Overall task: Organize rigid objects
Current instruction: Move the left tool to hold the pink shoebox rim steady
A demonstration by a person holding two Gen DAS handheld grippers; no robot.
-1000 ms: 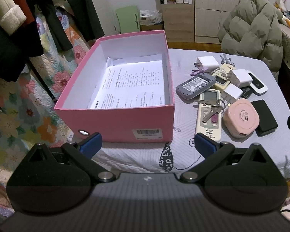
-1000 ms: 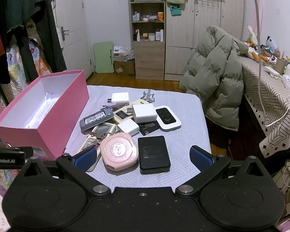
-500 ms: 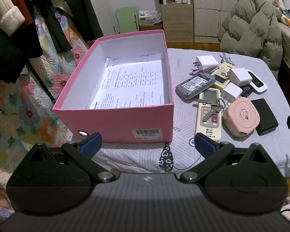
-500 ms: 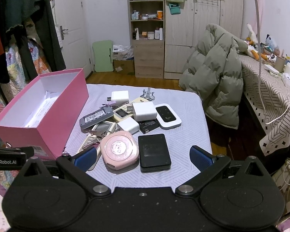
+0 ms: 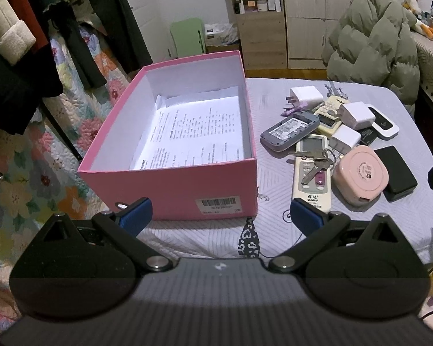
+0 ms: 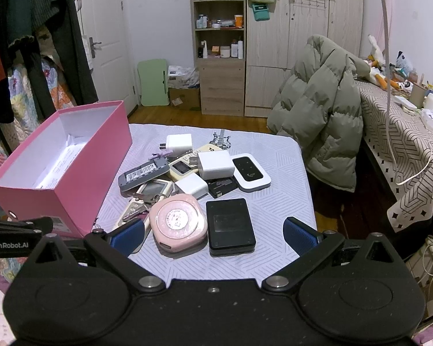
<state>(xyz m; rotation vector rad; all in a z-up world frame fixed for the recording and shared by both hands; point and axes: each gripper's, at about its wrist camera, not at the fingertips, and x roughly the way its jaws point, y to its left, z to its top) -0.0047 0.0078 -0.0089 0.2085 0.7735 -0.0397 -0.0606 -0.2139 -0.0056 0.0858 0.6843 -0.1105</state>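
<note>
Item: pink box, open-topped, on the left of the grey-clothed table; printed paper lines its floor, nothing else inside.

Item: heap of small hard goods just right of the box, pieces touching and overlapping: white remote with keys lying across it, pink rounded case, black flat pack, grey router, white pocket router, three white chargers.

Item: left gripper, jaws wide, holding nothing, hanging before the box's near wall.

Item: right gripper, jaws wide, empty, facing the pink case and black pack.

Risks, as I judge them: the pile interlocks, so lifting one piece may drag a neighbour; the keys could slide off the remote. The black pack lies flat against the cloth (little edge to pinch) and sits near the table's front edge, so a nudge might push it off. The box is light card; a bump may shift it.

Hard to make out: what lies beneath the chargers, the box label text, and the remote's near end, which the left gripper's right finger covers in the left view.
</note>
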